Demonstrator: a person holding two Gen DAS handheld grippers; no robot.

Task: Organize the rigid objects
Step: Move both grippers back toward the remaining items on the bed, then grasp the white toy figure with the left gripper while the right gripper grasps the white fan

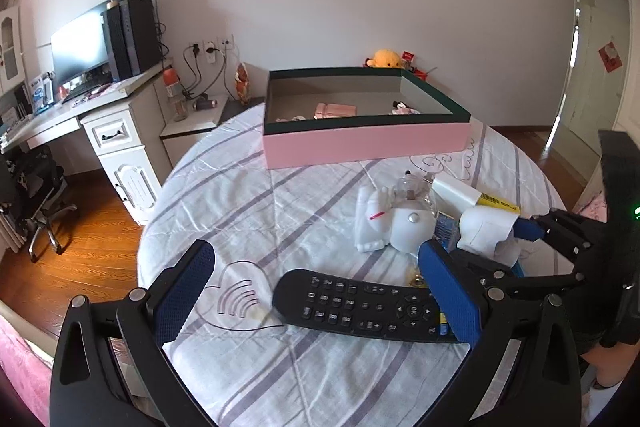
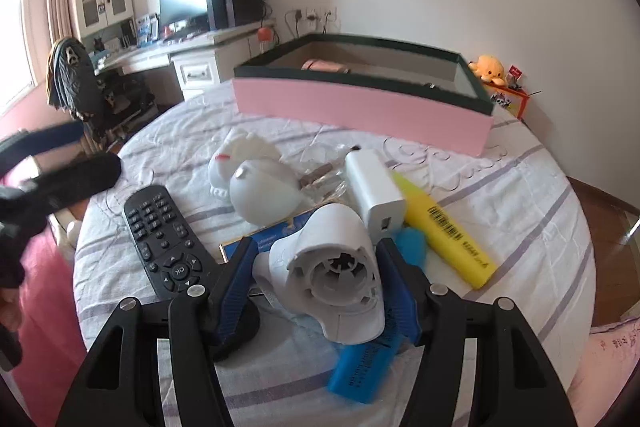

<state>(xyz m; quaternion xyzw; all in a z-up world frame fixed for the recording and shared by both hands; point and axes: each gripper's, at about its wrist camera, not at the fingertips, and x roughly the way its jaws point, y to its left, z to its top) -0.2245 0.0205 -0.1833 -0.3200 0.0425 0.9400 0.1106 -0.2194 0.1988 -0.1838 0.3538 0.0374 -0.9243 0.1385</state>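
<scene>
A: Right wrist view, item one: right claw (image 2: pixel 316 287), blue pads set either side of the white plastic housing (image 2: pixel 332 267), seemingly clamped. Rounded shell; judged liable to twist out or drag the blue block (image 2: pixel 360 371) beneath.

B: Item two?

A: Left claw (image 1: pixel 316 291), jaws spread wide, low over the black remote (image 1: pixel 356 303), holding nothing. Pink box (image 1: pixel 366 143) at twelve o'clock on the round bench (image 1: pixel 240 211); clutter at two o'clock could get knocked.
</scene>
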